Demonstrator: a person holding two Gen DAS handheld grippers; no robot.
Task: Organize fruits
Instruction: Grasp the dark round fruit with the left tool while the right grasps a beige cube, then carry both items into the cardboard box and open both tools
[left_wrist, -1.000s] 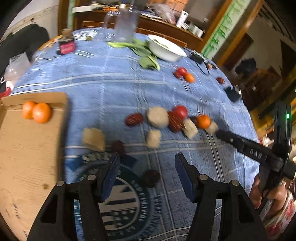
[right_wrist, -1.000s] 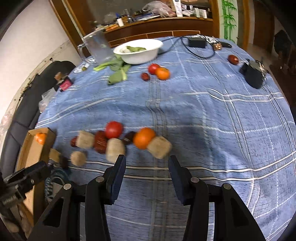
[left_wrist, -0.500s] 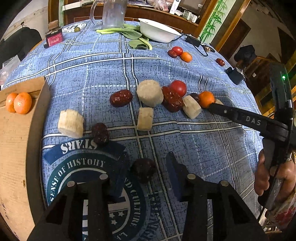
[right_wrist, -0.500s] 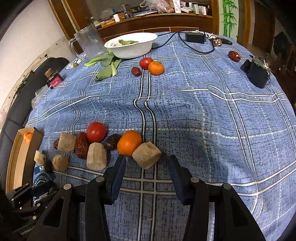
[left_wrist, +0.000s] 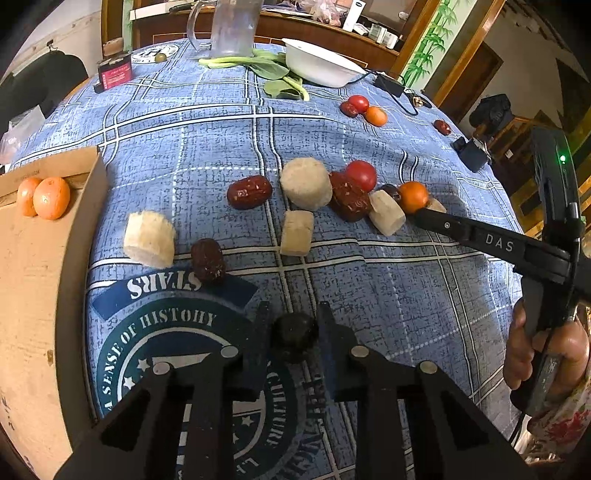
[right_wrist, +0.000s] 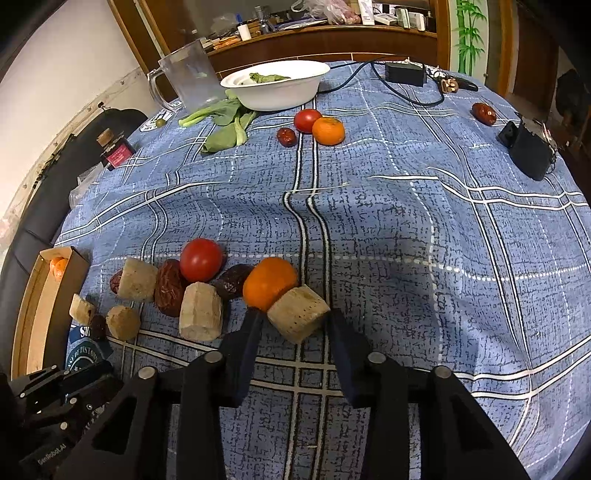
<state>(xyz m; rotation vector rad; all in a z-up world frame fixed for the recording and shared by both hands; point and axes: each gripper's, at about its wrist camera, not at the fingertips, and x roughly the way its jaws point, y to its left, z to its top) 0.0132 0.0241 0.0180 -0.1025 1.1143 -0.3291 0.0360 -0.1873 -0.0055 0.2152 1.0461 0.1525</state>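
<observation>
Tablecloth (right_wrist: 406, 221) – woven cloth, matt; box (left_wrist: 33, 295) at 9 o'clock – plain matt cardboard; tomato (right_wrist: 201, 259) glossy; pale chunks (right_wrist: 298, 318) rough, fibrous.

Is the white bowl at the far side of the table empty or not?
Not empty: the white bowl holds a green leaf, seen over its rim.

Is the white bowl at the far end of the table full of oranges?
No, the white bowl holds only a bit of green leaf; no oranges are in it.
</observation>
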